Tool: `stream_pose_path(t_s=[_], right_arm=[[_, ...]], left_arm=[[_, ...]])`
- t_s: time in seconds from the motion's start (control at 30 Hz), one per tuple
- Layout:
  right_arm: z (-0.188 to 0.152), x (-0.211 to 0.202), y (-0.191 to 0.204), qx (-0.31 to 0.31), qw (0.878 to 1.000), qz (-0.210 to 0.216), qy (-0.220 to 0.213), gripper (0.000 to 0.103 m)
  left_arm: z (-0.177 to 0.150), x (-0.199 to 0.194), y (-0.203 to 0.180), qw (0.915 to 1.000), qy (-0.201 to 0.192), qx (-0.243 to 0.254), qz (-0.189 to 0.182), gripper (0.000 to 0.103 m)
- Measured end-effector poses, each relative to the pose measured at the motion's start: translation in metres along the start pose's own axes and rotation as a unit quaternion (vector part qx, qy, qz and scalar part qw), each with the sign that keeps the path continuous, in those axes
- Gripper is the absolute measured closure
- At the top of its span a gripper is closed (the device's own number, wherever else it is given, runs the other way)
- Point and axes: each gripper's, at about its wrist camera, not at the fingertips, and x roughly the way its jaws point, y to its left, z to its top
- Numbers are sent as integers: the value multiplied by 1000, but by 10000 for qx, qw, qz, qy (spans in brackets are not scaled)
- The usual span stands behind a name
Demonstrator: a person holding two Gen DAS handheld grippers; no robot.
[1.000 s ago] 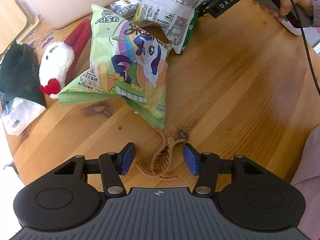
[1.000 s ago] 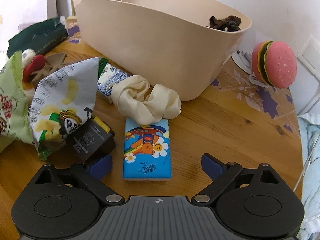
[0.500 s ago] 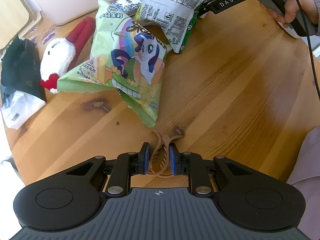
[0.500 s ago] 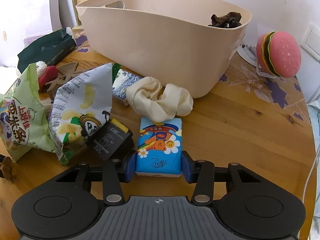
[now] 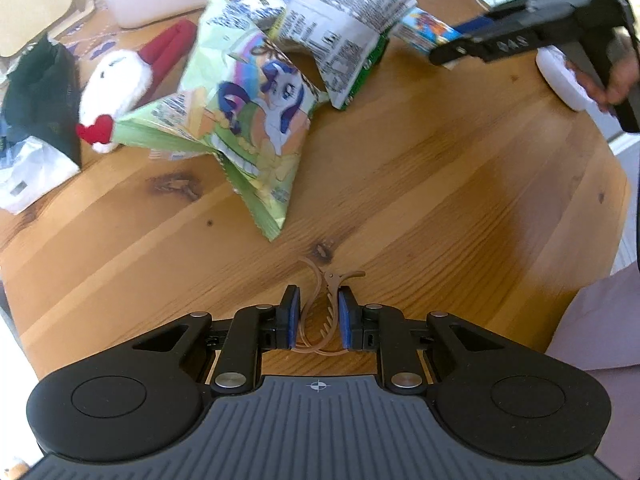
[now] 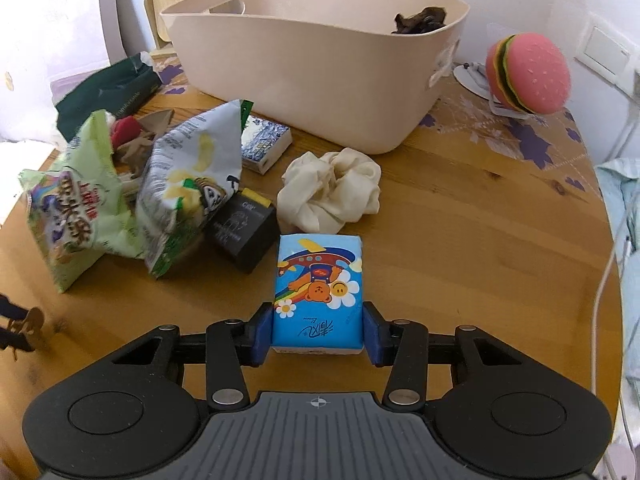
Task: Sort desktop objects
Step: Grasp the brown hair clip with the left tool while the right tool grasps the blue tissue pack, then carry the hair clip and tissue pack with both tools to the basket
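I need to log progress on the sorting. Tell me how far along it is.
Barely started. Done: only a dark item sits in the beige bin. In hand: left gripper clamps the hair claw; right gripper clamps the tissue pack. Left: snack bags, scrunchie, black box, plush.

Legible text is scarce. Green snack bag [image 6: 76,208], right wrist view: large red/white Chinese chars, look like "玉米条", w/ smaller red chars above, too small to read. Same bag in left wrist view shows pony cartoon; print there too blurred.

Black arm of the right gripper [image 5: 508,46], left wrist view: pale letters, upside down, seem "DAS".

Blue tissue pack [image 6: 318,292], right wrist view: white Chinese chars near bottom edge, upside down, not readable.

Black box [image 6: 244,232]: small white logo, approx "C..", unclear.

Dark green pouch [image 6: 108,96]: faint lettering, illegible.

Grey-white chip bag [image 5: 344,40]: dense fine print + barcode, unreadable.
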Motion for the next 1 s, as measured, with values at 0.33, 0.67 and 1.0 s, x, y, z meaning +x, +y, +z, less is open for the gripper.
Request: stream_pose_path(t_s=[0.33,0.67,1.0], right_arm=[[-3,-51,-2,268,9990,29,-349,60],[13,-106,-5,308,9953,-48,-914,60],[44,-142,-12,429,9861,-153,-1600,60]], left_arm=[[20,-39,17,9981,-604,-72,-19,83],[58,-88,22,9904,-1355,258,107,83],[99,-127,38,9785,-1997,383,353,83]])
